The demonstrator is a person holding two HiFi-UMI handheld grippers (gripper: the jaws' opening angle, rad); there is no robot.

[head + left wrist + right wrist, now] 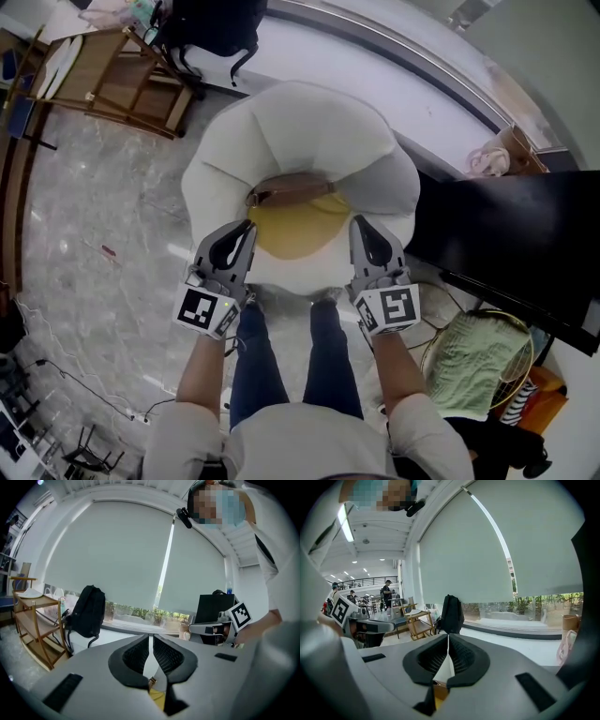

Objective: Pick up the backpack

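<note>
- Black backpack (217,23) is seen at the window ledge (291,56), top cut off.
- Left hand-held gripper (246,230) and right hand-held gripper (361,227) are squeezed together, empty, well apart from it.

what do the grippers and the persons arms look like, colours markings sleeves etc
The left gripper and the right gripper have light grey wedge-shaped bodies, with black textured pads set in teardrop-shaped hollows. The left one's cube and the right one's cube bear black-and-white square markers. The person wears a pale short-sleeved shirt and blue jeans.
</note>
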